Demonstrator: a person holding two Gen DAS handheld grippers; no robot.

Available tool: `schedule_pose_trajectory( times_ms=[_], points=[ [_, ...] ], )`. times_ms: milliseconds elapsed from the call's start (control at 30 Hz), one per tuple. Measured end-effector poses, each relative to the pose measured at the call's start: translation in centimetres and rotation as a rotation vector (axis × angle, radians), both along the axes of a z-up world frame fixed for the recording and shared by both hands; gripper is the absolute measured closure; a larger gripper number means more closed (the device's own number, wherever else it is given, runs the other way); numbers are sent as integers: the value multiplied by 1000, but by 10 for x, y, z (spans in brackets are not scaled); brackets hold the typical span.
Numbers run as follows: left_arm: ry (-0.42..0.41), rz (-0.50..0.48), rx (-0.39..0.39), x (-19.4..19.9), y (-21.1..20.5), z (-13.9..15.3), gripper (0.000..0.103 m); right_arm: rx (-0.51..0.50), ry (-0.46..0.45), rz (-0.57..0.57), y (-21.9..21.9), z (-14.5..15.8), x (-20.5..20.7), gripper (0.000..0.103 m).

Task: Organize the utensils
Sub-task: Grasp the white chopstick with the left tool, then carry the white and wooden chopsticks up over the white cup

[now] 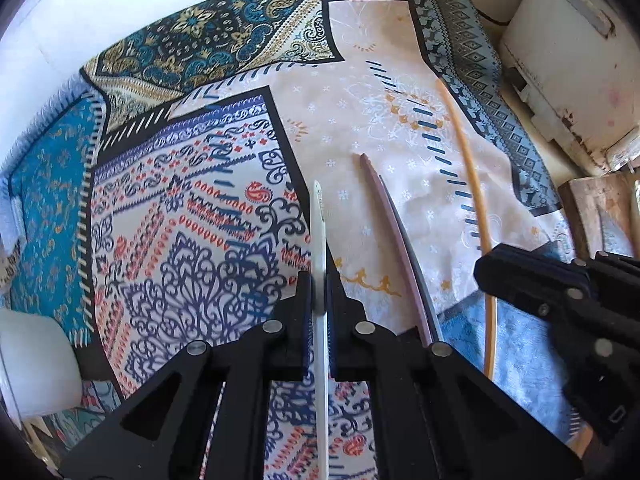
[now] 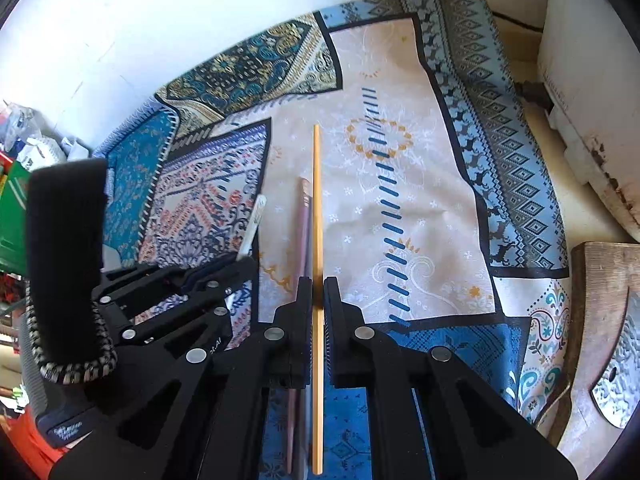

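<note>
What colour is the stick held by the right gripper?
Yellow-orange stick, clearest in the right wrist view.

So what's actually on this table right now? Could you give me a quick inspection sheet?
Surface: patchwork patterned cloth.
Job's things: white utensil, yellow stick, pink stick with a dark one beside it.
Clutter: white cup at the left edge; wooden board at the right.
Grippers: left gripper shut on the white utensil; right gripper shut on the yellow stick.
Cables: nothing seen.
Surroundings: white wall, worn white box.
</note>
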State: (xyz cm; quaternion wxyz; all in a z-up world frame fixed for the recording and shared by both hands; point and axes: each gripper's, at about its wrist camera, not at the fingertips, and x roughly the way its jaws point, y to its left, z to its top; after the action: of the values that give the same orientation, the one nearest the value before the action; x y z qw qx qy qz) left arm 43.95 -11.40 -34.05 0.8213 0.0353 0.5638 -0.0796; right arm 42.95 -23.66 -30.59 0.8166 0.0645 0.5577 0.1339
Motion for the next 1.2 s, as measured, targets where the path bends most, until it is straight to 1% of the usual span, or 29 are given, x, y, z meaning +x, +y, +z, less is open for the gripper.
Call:
schedule_pose_trajectory(
  times_ms=[67,233,467,500,533,667,867,900,1033,1067,1200],
  points=[
    [-15,8,-6,-9,9,11,98,6,-18,1,0,8,-4,98],
    [-68,34,-64,-27,25,44,98,16,-82,5,3,34,-17,98],
    [-199,51,-97,-68,35,97,98,33,-172,14,15,71,-39,98],
    [-245,50,-108,-72,37,102,98,32,-183,17,20,74,-40,98],
    [-259,51,-114,-77,38,108,98,29,-196,20,23,78,-43,98],
    [-335,56,-133,-91,46,135,98,28,-244,35,34,96,-51,98],
    [-423,72,-168,-106,64,175,98,25,-307,57,49,122,-59,98],
    [-438,73,-172,-108,67,181,98,36,-332,66,52,127,-60,98],
    [-509,84,-183,-118,79,210,98,38,-385,87,64,150,-67,98],
    [-511,82,-187,-119,82,216,98,40,-399,93,67,155,-69,98],
    [-570,108,-205,-126,101,240,98,50,-453,119,81,178,-75,98]
  ],
)
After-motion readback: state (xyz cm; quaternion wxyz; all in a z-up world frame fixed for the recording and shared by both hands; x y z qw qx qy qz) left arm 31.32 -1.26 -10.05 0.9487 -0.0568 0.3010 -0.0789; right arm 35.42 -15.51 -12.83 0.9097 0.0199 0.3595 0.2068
